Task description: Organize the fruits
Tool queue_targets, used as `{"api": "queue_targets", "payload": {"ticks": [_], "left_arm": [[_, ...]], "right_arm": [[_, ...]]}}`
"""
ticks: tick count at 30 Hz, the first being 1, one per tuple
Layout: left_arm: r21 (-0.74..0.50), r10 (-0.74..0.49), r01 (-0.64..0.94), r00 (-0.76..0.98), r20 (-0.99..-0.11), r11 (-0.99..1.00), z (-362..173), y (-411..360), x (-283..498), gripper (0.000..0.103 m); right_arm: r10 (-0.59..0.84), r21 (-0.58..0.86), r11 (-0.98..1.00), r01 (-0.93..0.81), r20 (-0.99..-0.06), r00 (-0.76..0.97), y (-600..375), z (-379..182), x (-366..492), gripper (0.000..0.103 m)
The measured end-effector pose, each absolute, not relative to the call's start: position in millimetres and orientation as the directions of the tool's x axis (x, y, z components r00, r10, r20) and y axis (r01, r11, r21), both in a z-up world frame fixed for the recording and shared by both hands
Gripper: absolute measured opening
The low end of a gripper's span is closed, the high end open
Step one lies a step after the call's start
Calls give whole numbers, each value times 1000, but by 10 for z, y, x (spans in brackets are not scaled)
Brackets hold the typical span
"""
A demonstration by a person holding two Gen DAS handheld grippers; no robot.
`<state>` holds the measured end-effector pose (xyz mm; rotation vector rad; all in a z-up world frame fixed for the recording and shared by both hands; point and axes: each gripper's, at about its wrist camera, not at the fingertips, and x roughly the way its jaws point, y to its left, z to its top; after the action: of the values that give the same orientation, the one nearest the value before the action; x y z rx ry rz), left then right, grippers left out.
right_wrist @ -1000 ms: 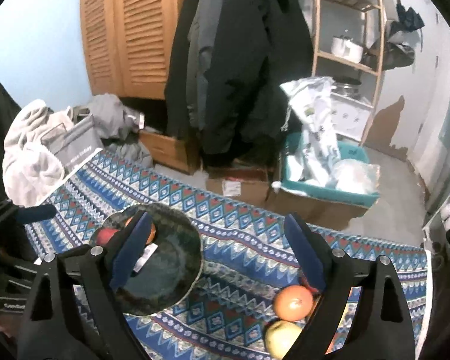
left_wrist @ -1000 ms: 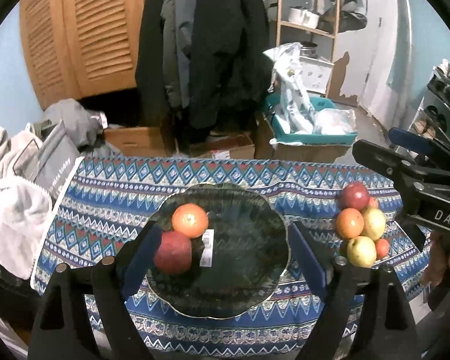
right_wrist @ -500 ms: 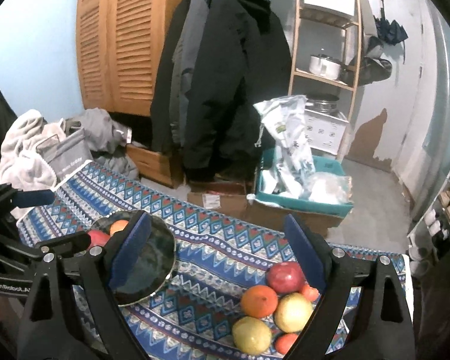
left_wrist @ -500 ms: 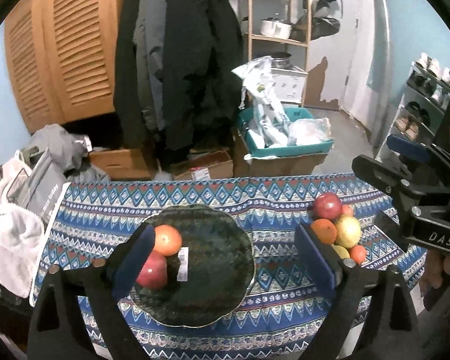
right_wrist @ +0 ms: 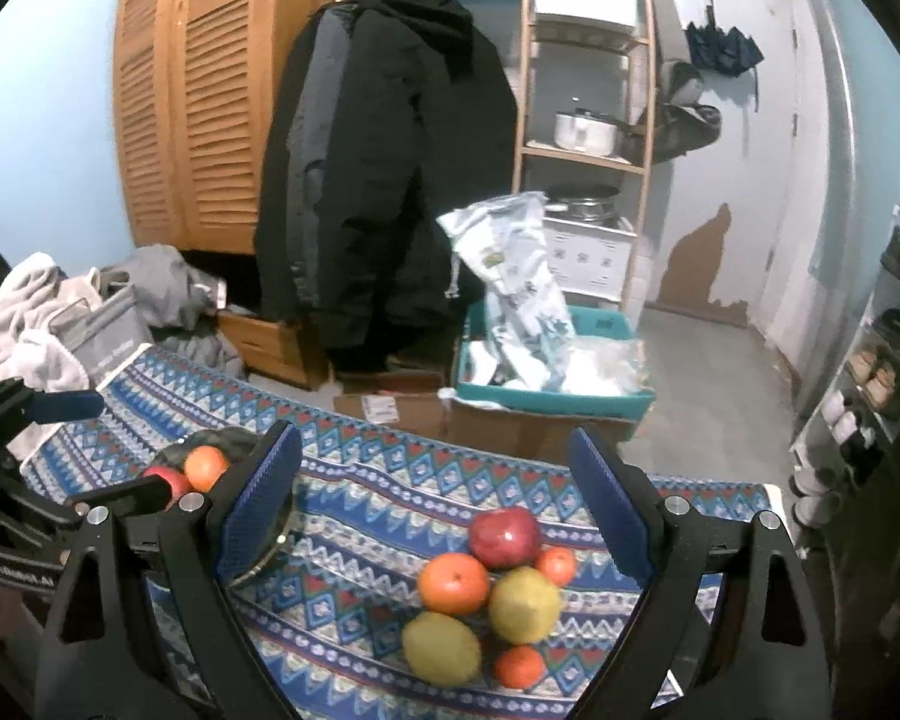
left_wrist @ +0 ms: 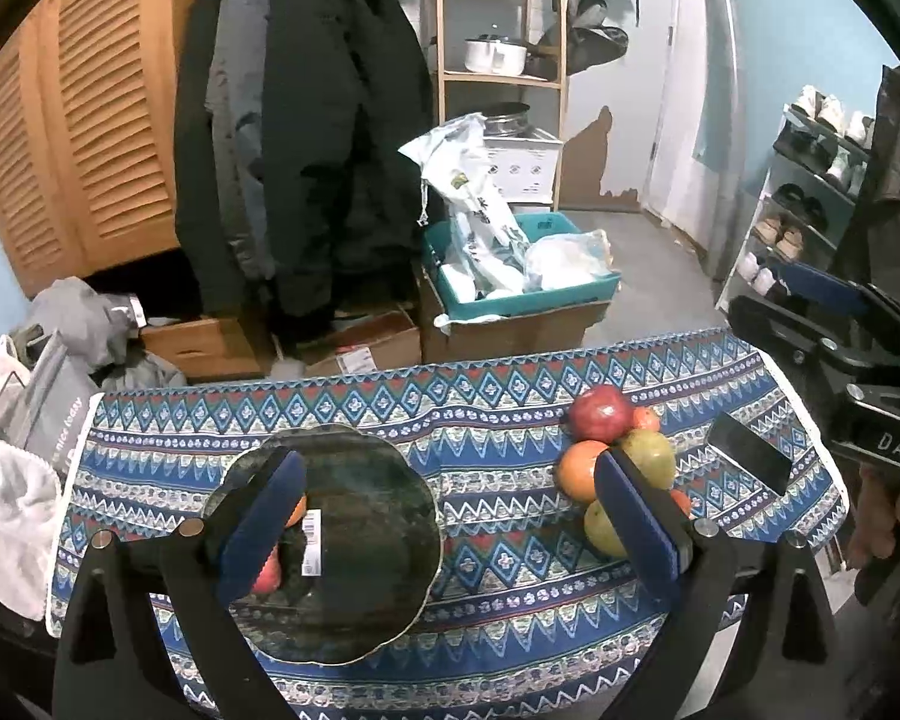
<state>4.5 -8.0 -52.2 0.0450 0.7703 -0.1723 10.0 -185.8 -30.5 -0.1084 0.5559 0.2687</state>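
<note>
A table under a blue patterned cloth [left_wrist: 480, 414] carries the whole job, and both wrist views now take in far more of it than a second ago: each camera has drawn back and up, so the far edge of the cloth and the floor beyond it have come into sight.

On the cloth's left half sits the dark glass plate [left_wrist: 378, 516], holding an orange [right_wrist: 205, 467] and a red apple [right_wrist: 171, 480] side by side near its left rim, beside a white label. A second ago the left gripper [left_wrist: 444, 531] stood close over that apple with its jaws narrower; now its jaws are opening, nothing lies between them, and the apple rests on the plate on its own. That reads as a delivery just finished.

The pile of loose fruit [right_wrist: 492, 582] is well apart on the cloth's right side: a red apple on top, a large orange, two yellow-green fruits and a few small oranges, all touching. A dark phone [left_wrist: 749, 459] lies just right of it.

The right gripper [right_wrist: 435, 519] has its jaws wide and empty, as they were a second ago, but the pile has slid from the lower edge of its view to sit between the fingers, below them. The next pick probably comes from there, with most of the fruit not yet moved.
</note>
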Motion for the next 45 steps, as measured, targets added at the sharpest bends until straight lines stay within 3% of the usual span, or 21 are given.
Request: {"api": "queue_targets", "payload": {"ticks": [12, 25, 45], "left_arm": [[-70, -203, 224, 648, -734, 972, -611, -415, 123, 98], [-43, -183, 246, 585, -790, 968, -957, -712, 239, 98], [21, -148, 337, 468, -871, 941, -1742, -1178, 427, 98]], "right_arm": [[158, -16, 979, -204, -574, 803, -2355, -441, 42, 90], [127, -19, 983, -184, -655, 745, -2637, -790, 81, 90], [126, 45, 984, -172, -860, 495, -2891, -1931, 314, 82]]}}
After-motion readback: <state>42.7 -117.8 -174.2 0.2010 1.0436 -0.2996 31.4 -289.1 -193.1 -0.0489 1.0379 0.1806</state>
